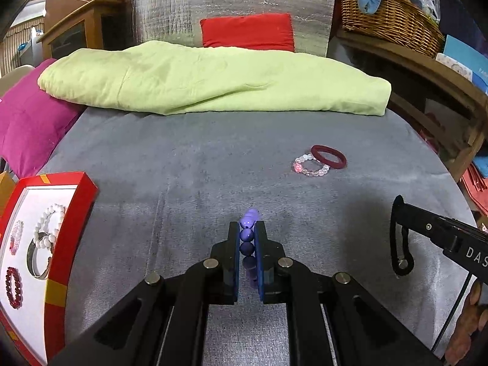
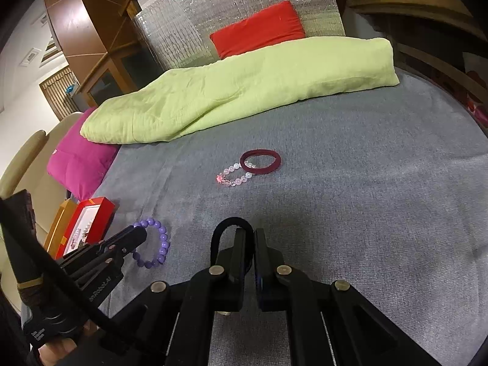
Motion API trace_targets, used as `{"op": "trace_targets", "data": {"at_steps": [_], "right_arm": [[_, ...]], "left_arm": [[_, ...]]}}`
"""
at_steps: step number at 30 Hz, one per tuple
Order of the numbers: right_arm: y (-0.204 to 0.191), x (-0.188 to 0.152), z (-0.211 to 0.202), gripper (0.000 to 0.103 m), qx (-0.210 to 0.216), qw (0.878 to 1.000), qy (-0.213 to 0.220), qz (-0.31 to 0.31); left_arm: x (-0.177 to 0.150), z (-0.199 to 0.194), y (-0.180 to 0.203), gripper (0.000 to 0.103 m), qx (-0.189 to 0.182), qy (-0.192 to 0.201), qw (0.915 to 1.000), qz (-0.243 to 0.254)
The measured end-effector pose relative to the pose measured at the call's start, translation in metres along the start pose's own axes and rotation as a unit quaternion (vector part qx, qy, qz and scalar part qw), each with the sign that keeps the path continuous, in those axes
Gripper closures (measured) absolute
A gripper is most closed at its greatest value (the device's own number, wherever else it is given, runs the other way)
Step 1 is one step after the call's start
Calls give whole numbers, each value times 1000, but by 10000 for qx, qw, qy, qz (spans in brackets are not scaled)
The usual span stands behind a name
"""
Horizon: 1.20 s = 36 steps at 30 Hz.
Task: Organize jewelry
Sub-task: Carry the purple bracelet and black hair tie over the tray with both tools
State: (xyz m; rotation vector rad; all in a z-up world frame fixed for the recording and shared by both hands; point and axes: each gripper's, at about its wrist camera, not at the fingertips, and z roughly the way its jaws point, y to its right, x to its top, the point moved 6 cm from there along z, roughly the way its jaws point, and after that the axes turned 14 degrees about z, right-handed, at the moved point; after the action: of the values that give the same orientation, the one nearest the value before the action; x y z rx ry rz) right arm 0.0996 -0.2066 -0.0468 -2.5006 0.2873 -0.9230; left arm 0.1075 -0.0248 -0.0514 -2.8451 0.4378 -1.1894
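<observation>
My left gripper (image 1: 247, 228) is shut on a purple bead bracelet (image 1: 247, 235), held above the grey cloth; the right wrist view shows the same bracelet (image 2: 158, 244) in its jaws. My right gripper (image 2: 248, 235) is shut on a black band (image 2: 227, 227), which also shows in the left wrist view (image 1: 396, 238). A dark red bangle (image 1: 329, 157) and a clear pink bead bracelet (image 1: 309, 166) lie touching on the cloth ahead, also in the right wrist view, bangle (image 2: 260, 161) and bracelet (image 2: 233, 175). A red jewelry box (image 1: 73, 213) at left holds several bracelets.
A green folded blanket (image 1: 213, 79) lies across the far side of the grey cloth (image 1: 213, 167). A magenta cushion (image 1: 27, 119) sits at far left, a red cushion (image 1: 247, 32) behind. A wicker basket (image 1: 387, 18) stands on a wooden shelf at right.
</observation>
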Motion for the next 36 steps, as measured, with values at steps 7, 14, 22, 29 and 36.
{"op": "trace_targets", "data": {"at_steps": [7, 14, 22, 29, 36], "right_arm": [[-1, -1, 0, 98, -4, 10000, 3, -10], [-1, 0, -1, 98, 5, 10000, 22, -17], [-3, 0, -2, 98, 40, 10000, 27, -53], [-7, -1, -1, 98, 77, 9999, 24, -88], [-14, -3, -1, 98, 118, 9998, 25, -176]], "left_arm": [[0, 1, -1, 94, 13, -19, 10000, -36], [0, 2, -2, 94, 43, -38, 10000, -58], [-1, -1, -2, 94, 60, -23, 10000, -40], [-2, -5, -3, 94, 82, -2, 10000, -27], [-7, -11, -13, 94, 145, -7, 9998, -98]]}}
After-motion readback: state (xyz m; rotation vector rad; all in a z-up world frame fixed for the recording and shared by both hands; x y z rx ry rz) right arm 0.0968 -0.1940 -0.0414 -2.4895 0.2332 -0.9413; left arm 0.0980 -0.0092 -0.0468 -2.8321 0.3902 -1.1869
